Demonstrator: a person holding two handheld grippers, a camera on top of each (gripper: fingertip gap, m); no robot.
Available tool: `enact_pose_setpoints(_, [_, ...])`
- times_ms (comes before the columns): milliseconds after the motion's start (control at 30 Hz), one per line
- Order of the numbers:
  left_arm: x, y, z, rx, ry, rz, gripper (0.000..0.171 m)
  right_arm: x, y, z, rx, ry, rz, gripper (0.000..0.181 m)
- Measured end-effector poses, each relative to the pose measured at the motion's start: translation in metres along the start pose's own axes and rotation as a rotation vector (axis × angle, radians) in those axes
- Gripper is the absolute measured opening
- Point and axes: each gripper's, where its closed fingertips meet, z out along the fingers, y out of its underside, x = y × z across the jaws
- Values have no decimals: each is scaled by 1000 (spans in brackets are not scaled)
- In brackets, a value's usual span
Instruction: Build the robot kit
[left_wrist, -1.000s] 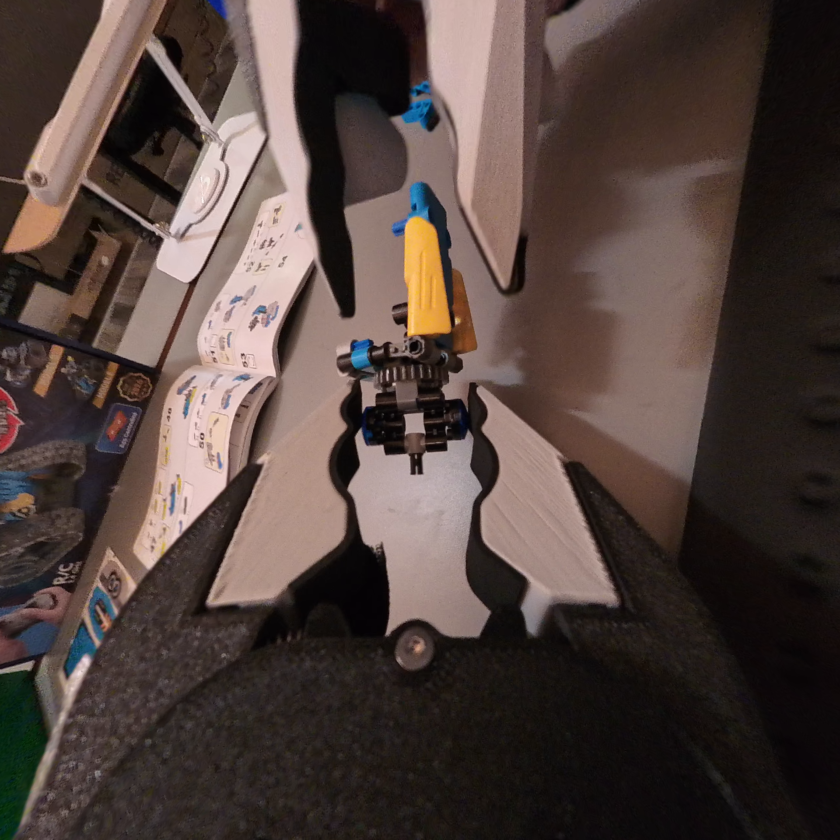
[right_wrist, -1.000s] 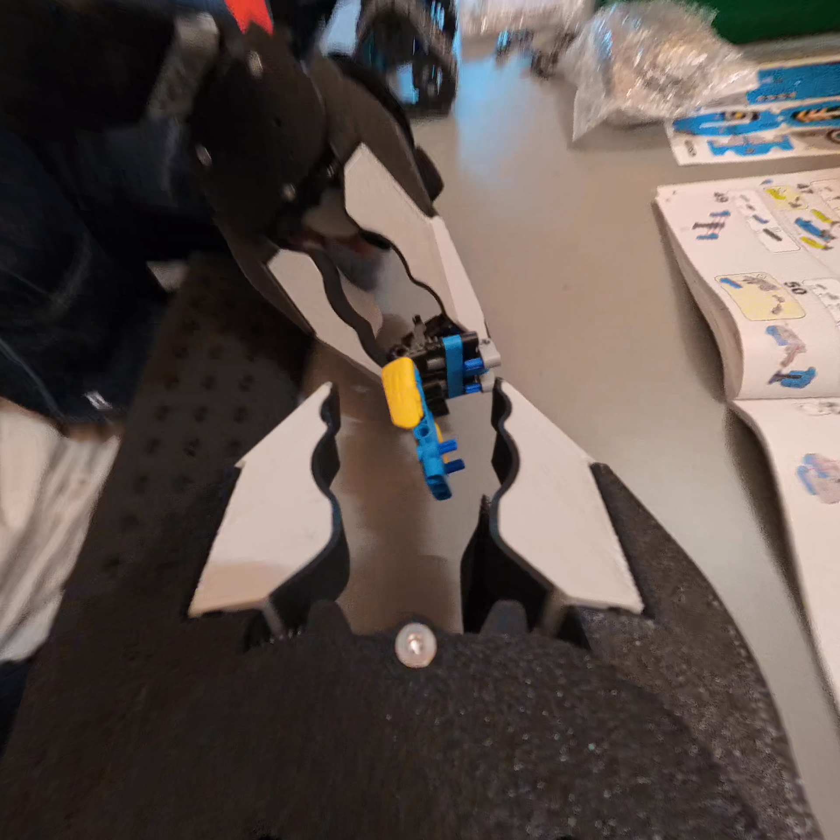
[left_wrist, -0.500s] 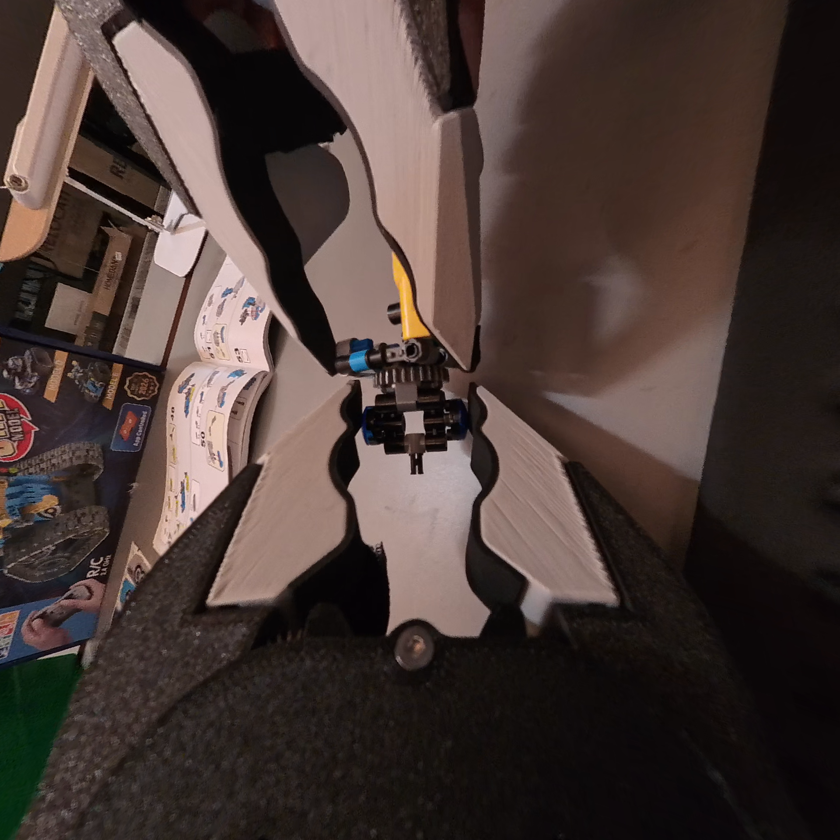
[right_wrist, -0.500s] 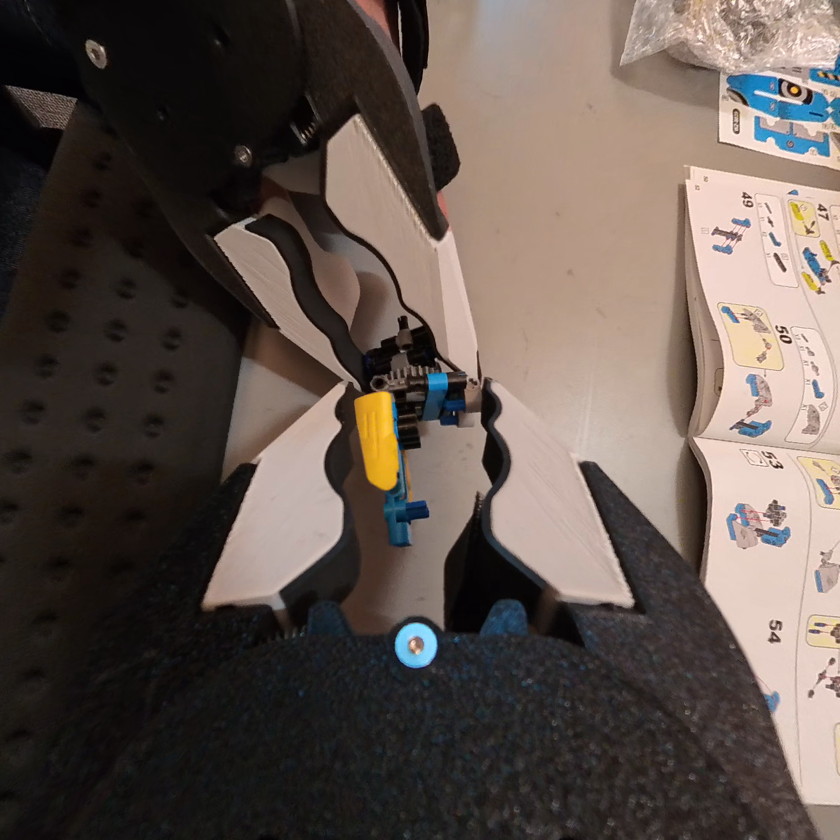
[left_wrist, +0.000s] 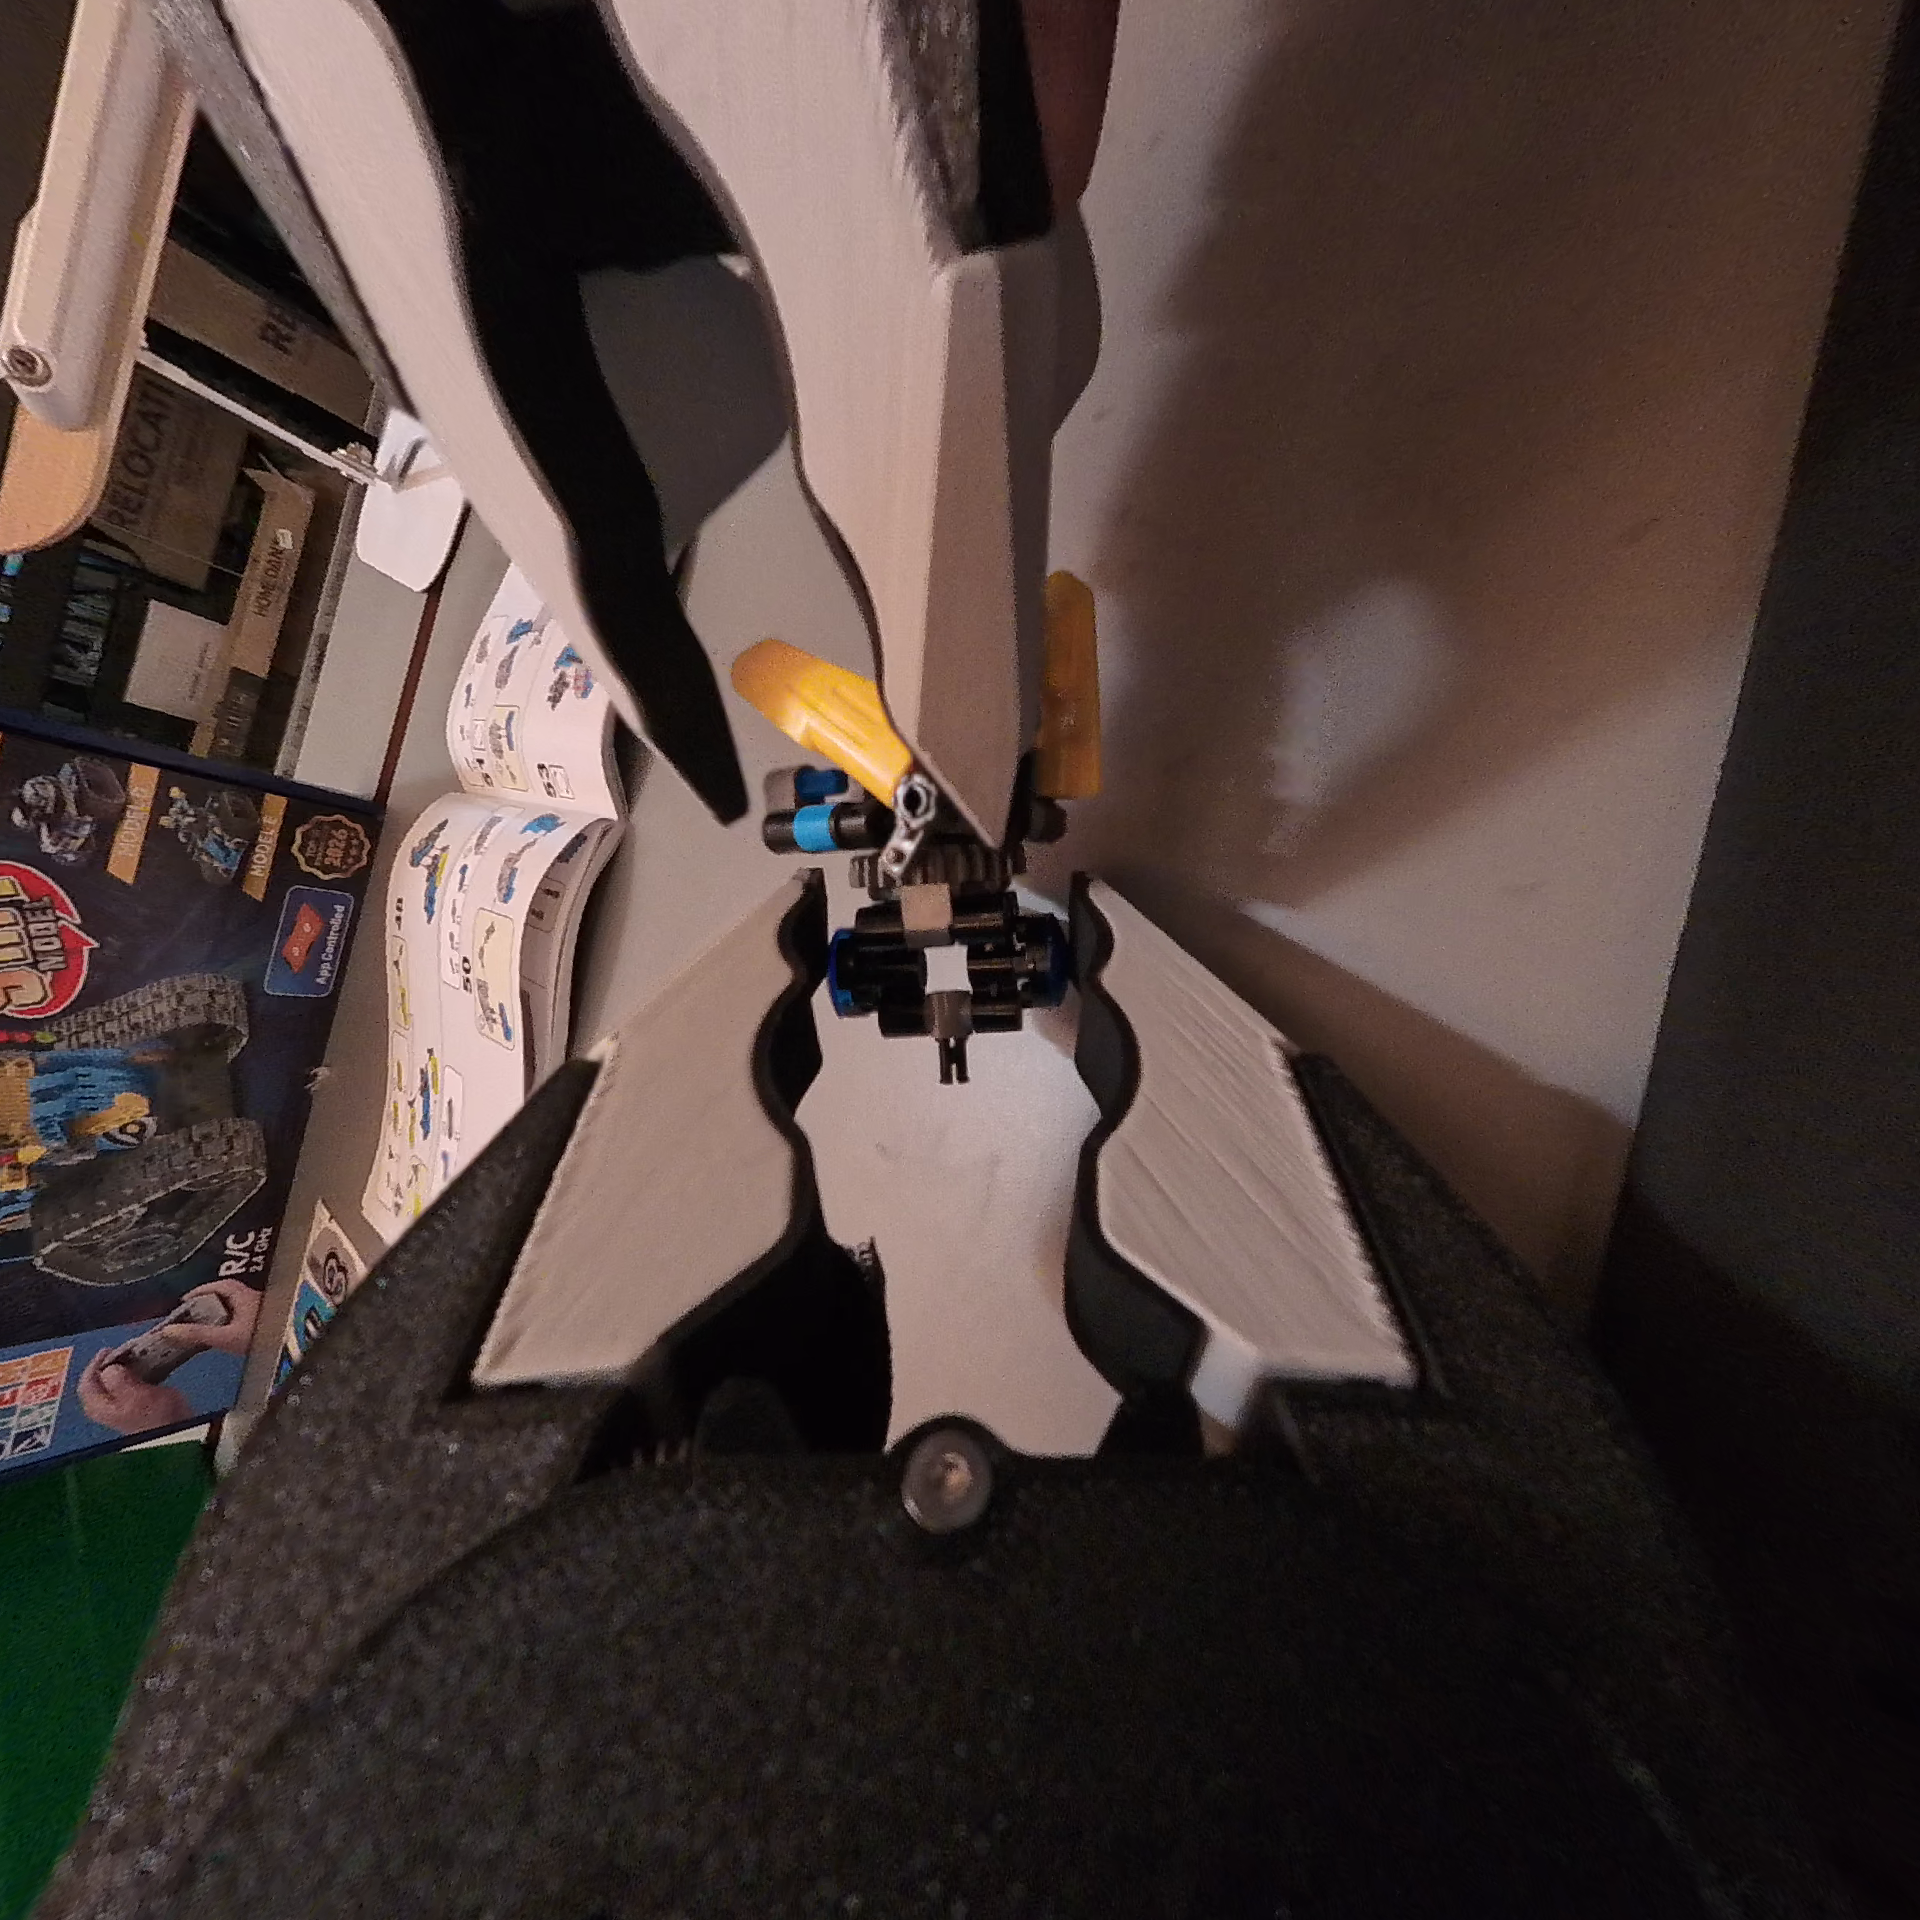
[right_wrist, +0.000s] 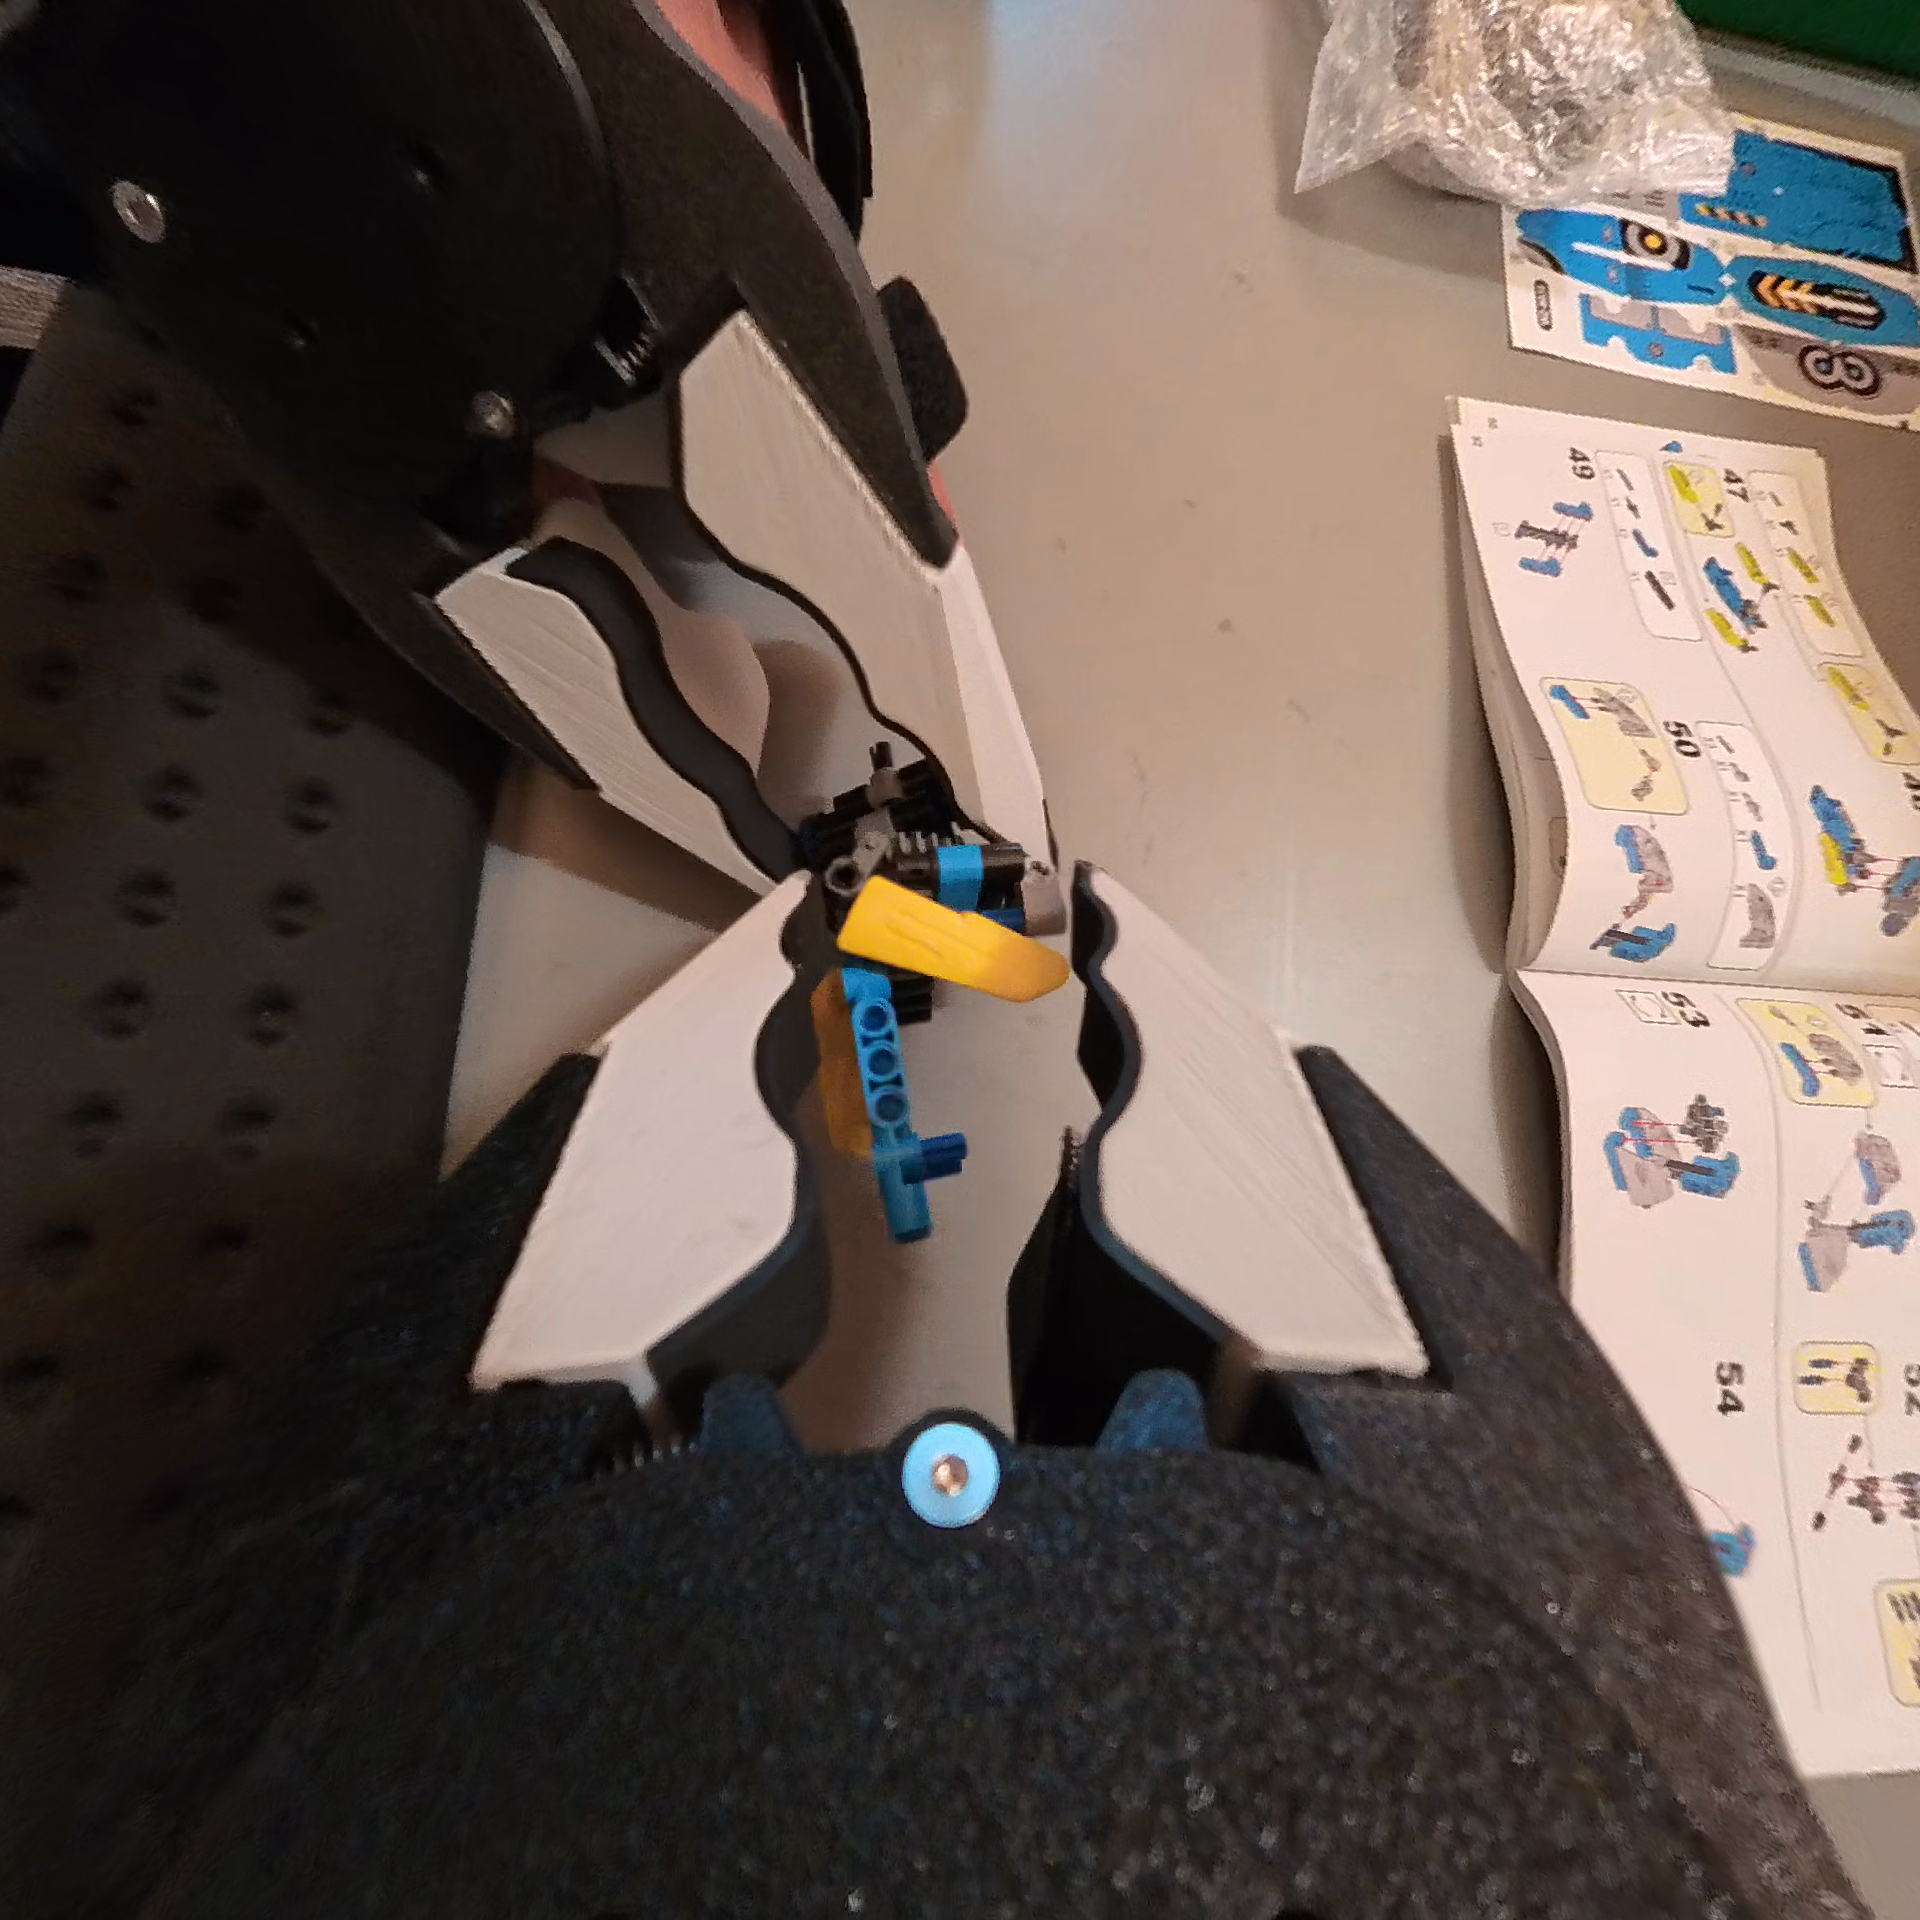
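Observation:
A small brick assembly (left_wrist: 945, 956) of black, grey and blue parts with a gear is clamped between my left gripper's (left_wrist: 940, 894) tips, held above the table. It also shows in the right wrist view (right_wrist: 904, 831), where the left gripper (right_wrist: 914, 857) reaches in from the upper left. My right gripper (right_wrist: 940, 888) meets it tip to tip, jaws narrowed around a yellow panel (right_wrist: 935, 951) lying crosswise between the fingers. A blue beam (right_wrist: 883, 1091) and a second yellow panel (right_wrist: 836, 1081) hang toward its palm. In the left wrist view the right gripper (left_wrist: 857, 821) comes down over the yellow panel (left_wrist: 821, 712).
An open instruction booklet (right_wrist: 1662, 935) lies on the grey table (right_wrist: 1195, 520) to the right, with a sticker sheet (right_wrist: 1714, 270) and a plastic bag of parts (right_wrist: 1507, 94) behind it. A black perforated board (right_wrist: 208, 831) is on the left. The toy's box (left_wrist: 135, 1039) and a white lamp (left_wrist: 73, 260) stand beyond the booklet.
The right gripper moved in onto the assembly and its jaws narrowed. The yellow panel swung from lengthwise to crosswise between its fingers. The left gripper kept its hold.

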Motion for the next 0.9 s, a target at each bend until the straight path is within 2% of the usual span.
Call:
enact_pose_setpoints(100, [-2,2,0,-8,-1,-19,47,2,-2,-4,4,36,-8,55])
enact_pose_setpoints(233, [-3,0,-2,12,12,-44,47,2,-4,-14,53,38,-33,51])
enact_pose_setpoints(267, [-2,0,-2,18,19,-41,46,2,0,-18,52,0,-22,49])
enact_pose_setpoints(333, [0,2,-1,20,30,-30,46,-4,-5,-26,138,-135,24,46])
enact_pose_setpoints(400, [0,2,-1,17,35,-35,47,-3,4,-23,92,-174,-3,47])
enact_pose_setpoints(567, [0,2,-1,27,51,-62,46,7,12,-4,-5,-16,-178,43])
enact_pose_setpoints(700, [1,4,0,22,70,-89,46,7,17,-4,-56,-9,-137,40])
enact_pose_setpoints(900, [-4,9,0,9,88,-182,46,13,16,-4,-132,85,-71,35])
